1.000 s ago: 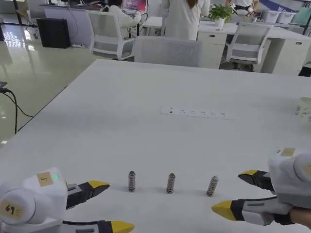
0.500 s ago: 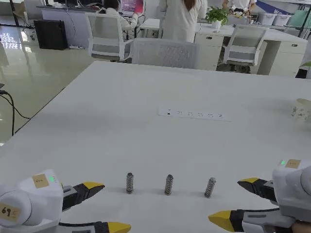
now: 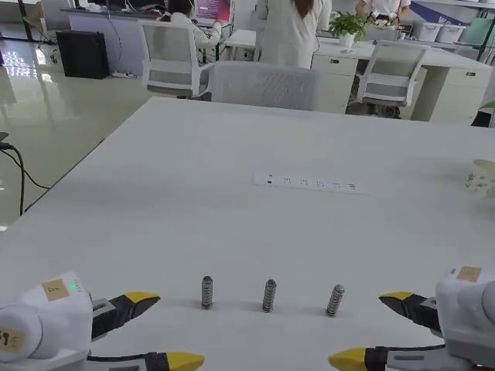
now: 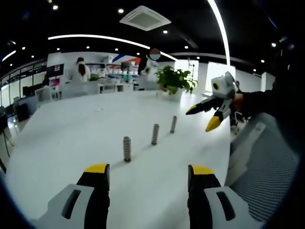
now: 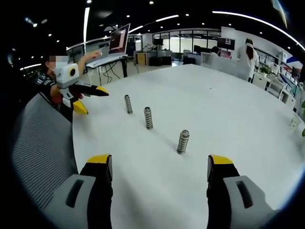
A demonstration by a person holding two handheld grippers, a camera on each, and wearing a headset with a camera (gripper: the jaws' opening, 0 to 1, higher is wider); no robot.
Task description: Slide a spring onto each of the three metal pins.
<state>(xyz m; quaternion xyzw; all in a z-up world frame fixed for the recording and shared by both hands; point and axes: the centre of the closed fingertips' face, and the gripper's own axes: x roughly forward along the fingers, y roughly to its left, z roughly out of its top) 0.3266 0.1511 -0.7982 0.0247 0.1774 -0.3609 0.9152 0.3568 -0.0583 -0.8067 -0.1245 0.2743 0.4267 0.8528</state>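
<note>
Three coiled metal springs stand upright in a row near the front of the white table: the left spring, the middle spring and the right spring. Each seems to sit over a pin; the pins are hidden. My left gripper is open at the lower left, apart from the left spring. My right gripper is open at the lower right, clear of the right spring. Nothing is between either pair of fingers.
A flat white power strip lies mid-table. A small cup stands at the right edge. Chairs and desks stand behind the table, with people further back. A potted plant sits at the table's far end.
The head camera has shifted slightly. Both grippers have drawn back towards me and sit lower in the picture. The three springs have not moved.
</note>
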